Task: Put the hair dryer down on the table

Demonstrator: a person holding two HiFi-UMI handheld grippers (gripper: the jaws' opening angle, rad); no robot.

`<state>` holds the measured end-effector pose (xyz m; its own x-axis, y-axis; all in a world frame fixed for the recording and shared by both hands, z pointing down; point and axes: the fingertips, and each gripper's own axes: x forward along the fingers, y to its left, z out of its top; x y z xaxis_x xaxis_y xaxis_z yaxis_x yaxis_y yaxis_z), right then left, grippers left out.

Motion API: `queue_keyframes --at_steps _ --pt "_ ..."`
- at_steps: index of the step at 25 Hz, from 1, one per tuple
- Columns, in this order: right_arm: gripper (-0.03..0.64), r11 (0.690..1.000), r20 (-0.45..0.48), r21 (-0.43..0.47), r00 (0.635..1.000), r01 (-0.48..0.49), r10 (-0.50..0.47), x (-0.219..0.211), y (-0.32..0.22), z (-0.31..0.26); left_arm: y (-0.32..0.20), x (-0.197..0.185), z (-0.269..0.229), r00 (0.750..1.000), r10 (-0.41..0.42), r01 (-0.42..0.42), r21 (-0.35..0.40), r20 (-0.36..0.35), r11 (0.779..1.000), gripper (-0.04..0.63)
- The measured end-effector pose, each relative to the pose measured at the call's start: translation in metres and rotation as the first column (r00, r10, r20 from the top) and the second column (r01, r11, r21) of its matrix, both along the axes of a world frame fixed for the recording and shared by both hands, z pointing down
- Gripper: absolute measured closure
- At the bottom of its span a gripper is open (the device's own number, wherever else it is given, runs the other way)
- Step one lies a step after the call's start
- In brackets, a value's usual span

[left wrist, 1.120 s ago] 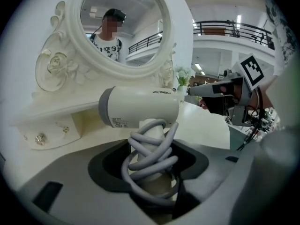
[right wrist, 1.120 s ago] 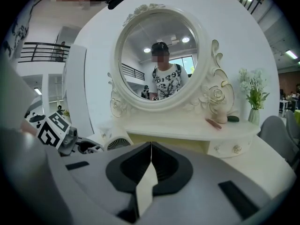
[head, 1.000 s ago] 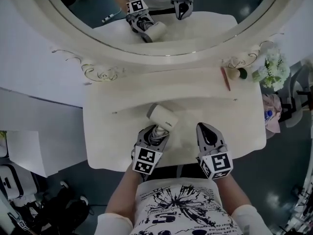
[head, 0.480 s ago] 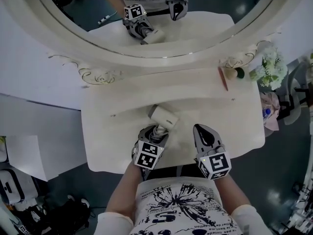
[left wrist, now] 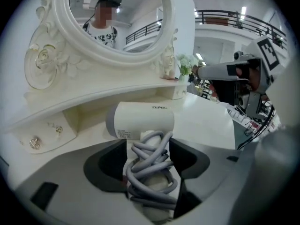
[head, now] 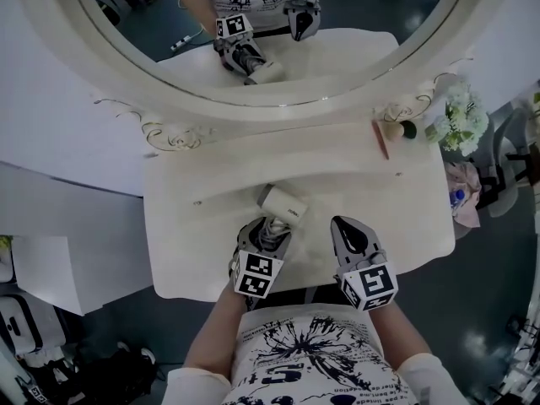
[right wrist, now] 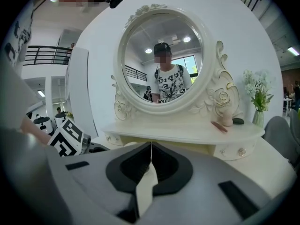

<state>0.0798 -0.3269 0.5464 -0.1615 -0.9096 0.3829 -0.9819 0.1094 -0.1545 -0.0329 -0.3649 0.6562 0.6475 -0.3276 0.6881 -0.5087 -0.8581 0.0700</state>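
A white hair dryer (head: 283, 205) lies on the cream dressing table (head: 380, 184), barrel toward the mirror. Its handle, wrapped in grey cord (left wrist: 150, 165), runs back between the jaws of my left gripper (head: 266, 230). In the left gripper view the hair dryer (left wrist: 140, 121) fills the middle and the left gripper (left wrist: 147, 149) has just been opening, with the handle still between its pads; it is open. My right gripper (head: 346, 226) hovers to the right over the table's front, shut and empty. In its own view the right gripper (right wrist: 151, 146) has its jaws meeting in a thin line.
A large oval mirror (head: 278, 24) stands behind a raised shelf (head: 337, 137). On the shelf's right end lie a reddish stick (head: 381, 137) and a small beige item (head: 396, 129). White flowers (head: 460, 116) stand past the right edge. Floor lies beyond the table edges.
The head view has drifted slightly. The hair dryer and both grippers keep their places on the table; the left jaws look a touch wider around the handle.
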Motion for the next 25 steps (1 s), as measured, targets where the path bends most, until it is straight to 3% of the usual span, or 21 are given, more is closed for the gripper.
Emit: queue_keyframes --at_steps 9,18,25 --pt "0.598 0.998 -0.017 0.059 1.0 0.026 -0.025 -0.012 0.001 -0.028 0.0 -0.007 -0.082 0.986 0.001 0.028 0.172 -0.166 0.985 0.316" --pt "0.598 0.982 -0.035 0.18 0.998 0.048 -0.043 -0.027 -0.001 -0.077 -0.017 -0.034 -0.175 0.932 -0.088 0.192 0.273 -0.352 0.943 0.52" --pt "0.598 0.958 -0.061 0.285 0.998 0.021 -0.004 -0.026 -0.004 -0.114 -0.026 -0.061 -0.225 0.892 -0.109 0.285 0.359 -0.438 0.889 0.569"
